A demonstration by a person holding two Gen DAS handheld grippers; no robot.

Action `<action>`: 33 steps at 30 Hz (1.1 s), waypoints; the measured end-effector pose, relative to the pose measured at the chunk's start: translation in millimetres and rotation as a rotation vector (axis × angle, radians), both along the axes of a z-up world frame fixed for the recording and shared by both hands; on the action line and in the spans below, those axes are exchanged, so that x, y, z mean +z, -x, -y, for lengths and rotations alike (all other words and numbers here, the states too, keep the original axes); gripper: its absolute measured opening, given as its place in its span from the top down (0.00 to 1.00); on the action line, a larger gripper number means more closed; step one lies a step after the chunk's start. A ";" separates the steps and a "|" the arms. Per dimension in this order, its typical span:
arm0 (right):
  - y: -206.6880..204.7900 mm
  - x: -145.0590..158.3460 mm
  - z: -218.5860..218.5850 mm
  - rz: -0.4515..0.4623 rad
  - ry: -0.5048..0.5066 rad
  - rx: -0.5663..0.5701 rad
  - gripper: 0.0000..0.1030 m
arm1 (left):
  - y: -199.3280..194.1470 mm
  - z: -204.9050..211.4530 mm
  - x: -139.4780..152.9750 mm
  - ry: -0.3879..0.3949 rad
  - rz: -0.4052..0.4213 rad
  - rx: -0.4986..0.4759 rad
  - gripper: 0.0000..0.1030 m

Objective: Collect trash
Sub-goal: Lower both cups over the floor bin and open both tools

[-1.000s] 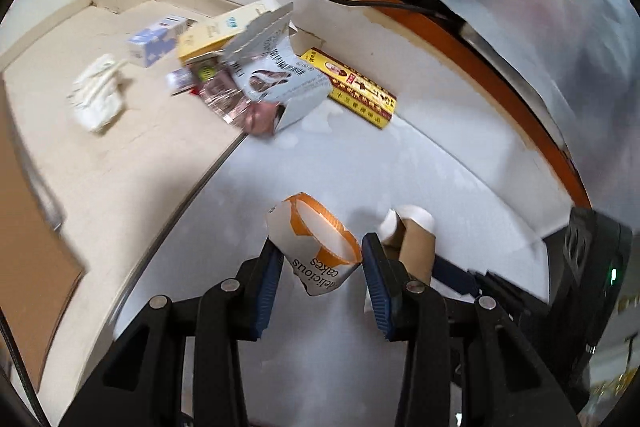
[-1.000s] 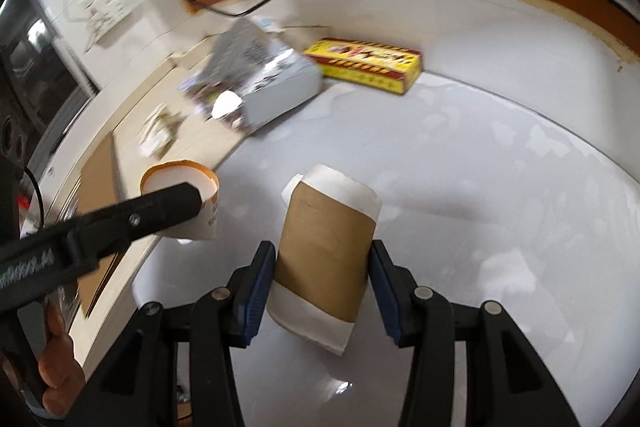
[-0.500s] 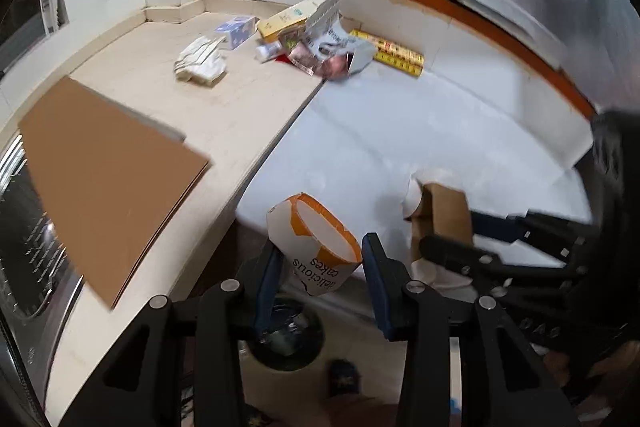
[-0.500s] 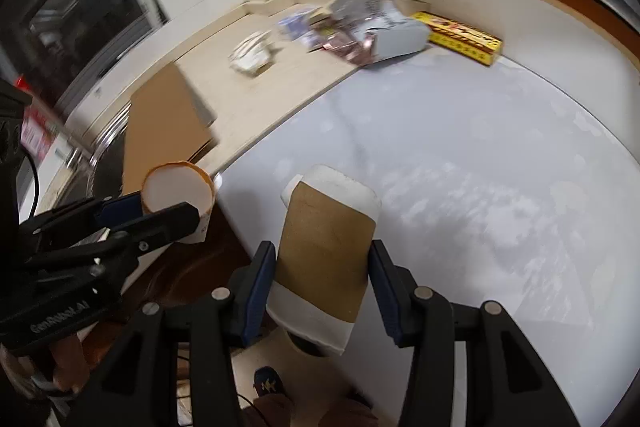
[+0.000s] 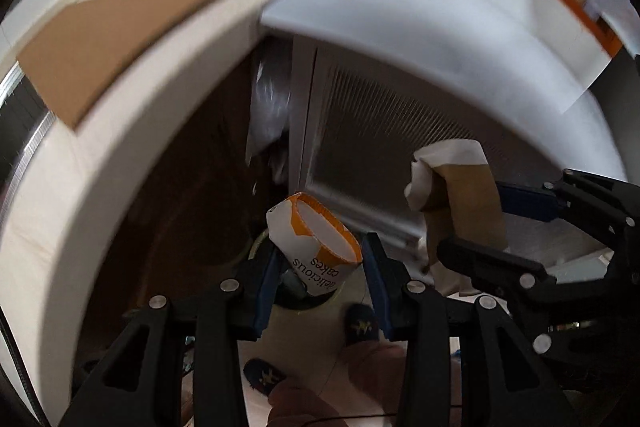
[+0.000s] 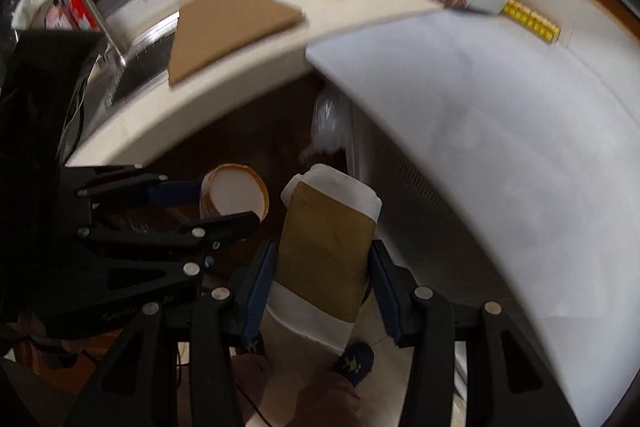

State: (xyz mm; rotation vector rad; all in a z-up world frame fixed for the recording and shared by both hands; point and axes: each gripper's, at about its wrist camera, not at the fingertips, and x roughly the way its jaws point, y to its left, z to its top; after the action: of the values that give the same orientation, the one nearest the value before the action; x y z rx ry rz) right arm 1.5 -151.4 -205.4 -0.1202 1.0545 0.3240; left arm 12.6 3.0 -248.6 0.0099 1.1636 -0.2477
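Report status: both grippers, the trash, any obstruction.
Left gripper shut on cake cup. Right gripper shut on sleeved cup. Both off the counter, above floor bin. Nothing blocking.

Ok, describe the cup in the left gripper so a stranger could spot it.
Below the counter edge, the left gripper holds a cake cup over the floor. It is short and white with an orange rim, unlike the taller brown-sleeved cup in the right gripper.
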 end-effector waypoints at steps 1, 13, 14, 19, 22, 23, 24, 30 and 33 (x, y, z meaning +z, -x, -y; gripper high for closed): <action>1.4 -7.3 -1.5 -0.008 0.009 -0.005 0.53 | 1.4 -1.4 -9.2 -0.001 0.002 -0.006 0.62; -19.5 -171.6 5.4 -0.132 0.037 -0.138 0.53 | -22.4 -10.0 -139.9 -0.044 -0.044 -0.064 0.61; -22.3 -181.4 7.1 -0.138 0.028 -0.143 0.52 | -26.2 -9.9 -148.5 -0.037 -0.049 -0.068 0.61; -35.1 -230.8 16.3 -0.180 0.001 -0.182 0.52 | -39.7 -7.2 -180.9 -0.024 -0.066 -0.091 0.60; -39.4 -247.5 17.6 -0.185 -0.009 -0.202 0.52 | -45.4 -5.8 -192.7 -0.049 -0.049 -0.093 0.53; -38.7 -252.4 18.6 -0.183 -0.008 -0.206 0.51 | -47.0 -5.8 -195.8 -0.053 -0.048 -0.092 0.42; -40.6 -257.2 19.2 -0.185 -0.008 -0.211 0.51 | -47.5 -6.9 -197.5 -0.057 -0.045 -0.091 0.32; -51.4 -267.2 16.6 -0.185 -0.015 -0.220 0.50 | -46.5 -9.3 -198.5 -0.096 -0.005 -0.088 0.28; -57.1 -265.7 12.4 -0.180 -0.007 -0.211 0.50 | -40.0 -13.7 -190.4 -0.101 0.013 -0.076 0.26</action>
State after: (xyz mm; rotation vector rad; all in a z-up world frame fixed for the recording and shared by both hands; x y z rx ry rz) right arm 58.5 -163.8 -471.1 0.0271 1.2329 0.1490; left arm 52.6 16.8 -439.0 0.1444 1.1635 -0.2553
